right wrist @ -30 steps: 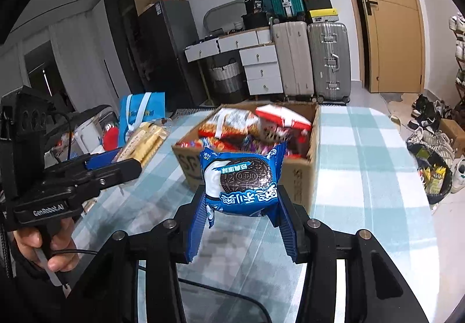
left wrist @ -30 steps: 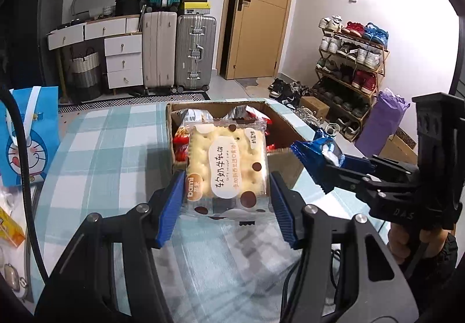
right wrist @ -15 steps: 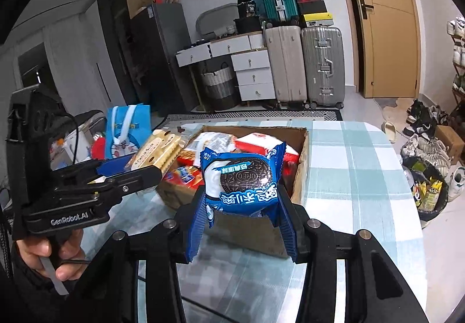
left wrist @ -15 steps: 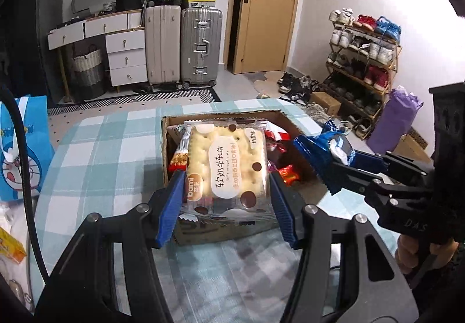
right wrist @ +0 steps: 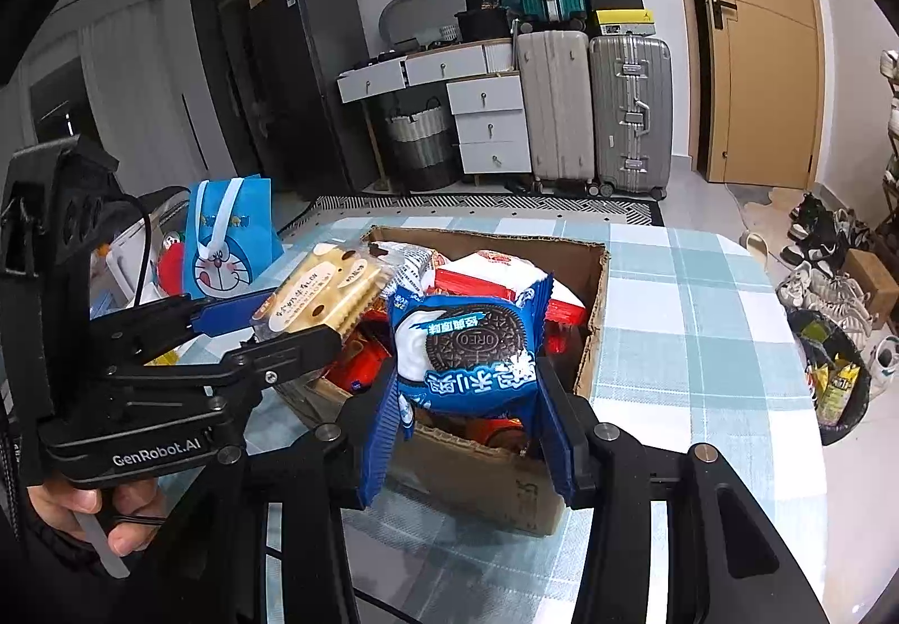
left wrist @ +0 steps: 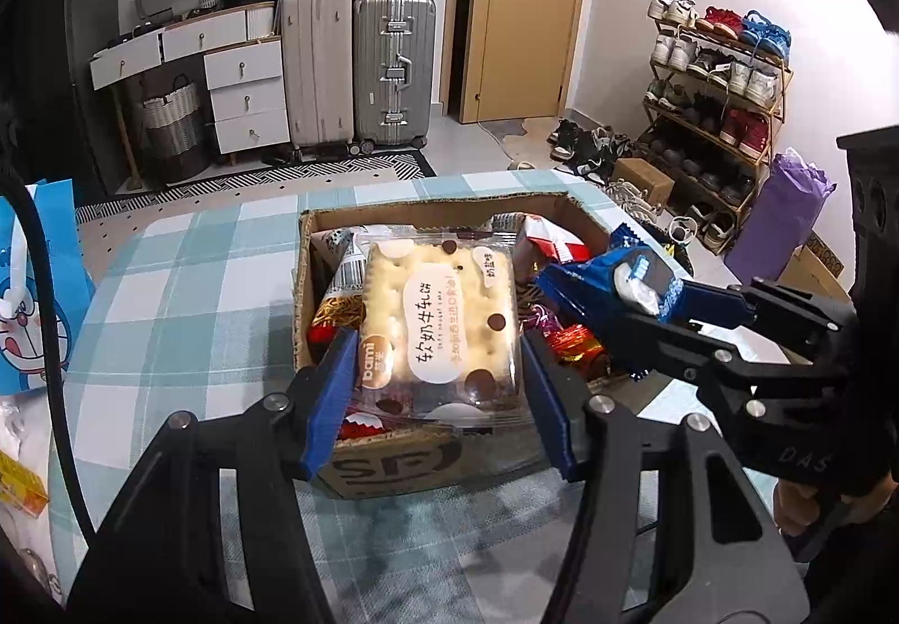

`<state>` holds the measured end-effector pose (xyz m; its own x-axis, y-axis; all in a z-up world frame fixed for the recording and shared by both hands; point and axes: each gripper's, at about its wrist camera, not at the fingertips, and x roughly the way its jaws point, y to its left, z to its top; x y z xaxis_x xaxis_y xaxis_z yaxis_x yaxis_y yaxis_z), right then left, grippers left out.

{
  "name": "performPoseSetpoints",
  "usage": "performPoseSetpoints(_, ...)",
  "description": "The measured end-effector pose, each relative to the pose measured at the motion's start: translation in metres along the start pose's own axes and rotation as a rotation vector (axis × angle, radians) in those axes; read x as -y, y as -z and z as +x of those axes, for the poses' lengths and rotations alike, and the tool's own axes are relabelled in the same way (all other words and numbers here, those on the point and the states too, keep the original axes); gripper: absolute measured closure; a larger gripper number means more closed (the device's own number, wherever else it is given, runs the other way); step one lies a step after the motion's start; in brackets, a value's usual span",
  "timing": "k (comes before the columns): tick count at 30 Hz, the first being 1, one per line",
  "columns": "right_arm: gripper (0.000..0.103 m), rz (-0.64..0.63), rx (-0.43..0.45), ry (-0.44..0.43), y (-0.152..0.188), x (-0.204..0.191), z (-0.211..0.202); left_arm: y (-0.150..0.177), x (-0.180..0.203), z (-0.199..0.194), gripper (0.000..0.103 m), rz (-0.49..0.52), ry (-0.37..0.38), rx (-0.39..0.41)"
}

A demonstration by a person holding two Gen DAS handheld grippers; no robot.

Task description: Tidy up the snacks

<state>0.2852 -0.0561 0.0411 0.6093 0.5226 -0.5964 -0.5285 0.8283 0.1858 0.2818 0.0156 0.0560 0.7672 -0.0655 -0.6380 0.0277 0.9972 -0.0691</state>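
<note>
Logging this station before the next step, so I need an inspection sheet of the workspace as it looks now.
Surface: table with plaid cloth.
Job's things: open cardboard box full of snack packets; biscuit pack; Oreo pack.
Clutter: blue cartoon bag at the table's left edge.
Grippers: left tool shut on biscuit pack; right tool shut on Oreo pack, both over the box.
Cables: black cable at the left tool.
Surroundings: suitcases, drawers, closed door, shoe rack.

My room is evenly lit and fairly dim; both fisheye views bend at black corners, yet stay sharp.
</note>
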Motion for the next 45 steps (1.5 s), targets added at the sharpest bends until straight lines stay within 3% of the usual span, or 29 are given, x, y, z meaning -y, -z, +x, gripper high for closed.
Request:
performPoseSetpoints(15, 0.057, 0.008, -0.023, -0.002, -0.001, 0.012, 0.020, -0.002, 0.013, 0.038, 0.048, 0.038, 0.007, -0.043)
performPoseSetpoints(18, 0.050, -0.014, -0.013, -0.013, 0.000, 0.012, 0.015, -0.001, 0.011, 0.039, 0.047, 0.029, 0.022, -0.049)
performPoseSetpoints(21, 0.049, -0.029, 0.013, 0.000, 0.002, 0.013, 0.005, 0.001, 0.004, 0.033, 0.038, 0.011, 0.023, -0.044)
performPoseSetpoints(23, 0.035, -0.050, 0.018, 0.010, 0.003, 0.013, -0.002, 0.004, 0.000, 0.024, 0.025, -0.009, 0.034, -0.024)
performPoseSetpoints(24, 0.018, -0.059, 0.029, 0.019, 0.004, 0.013, -0.007, 0.005, -0.002, 0.020, 0.021, -0.016, 0.045, -0.010)
performPoseSetpoints(25, 0.009, -0.059, 0.052, 0.026, 0.006, 0.015, -0.013, 0.008, -0.005, 0.014, 0.020, -0.021, 0.054, 0.007)
performPoseSetpoints(28, 0.000, -0.041, 0.098, 0.003, 0.011, 0.021, -0.031, 0.015, -0.010, -0.002, 0.012, -0.035, 0.058, 0.028)
performPoseSetpoints(30, 0.001, -0.044, 0.110, 0.008, 0.016, 0.026, -0.039, 0.019, -0.013, -0.009, 0.001, -0.043, 0.045, 0.033)
performPoseSetpoints(37, 0.000, -0.041, 0.165, -0.104, 0.039, 0.046, -0.046, 0.045, -0.016, -0.034, 0.001, -0.012, 0.029, 0.081)
performPoseSetpoints(45, 0.000, 0.011, 0.135, -0.115, 0.079, 0.055, -0.041, 0.082, -0.010, -0.052, 0.001, 0.019, 0.009, 0.122)
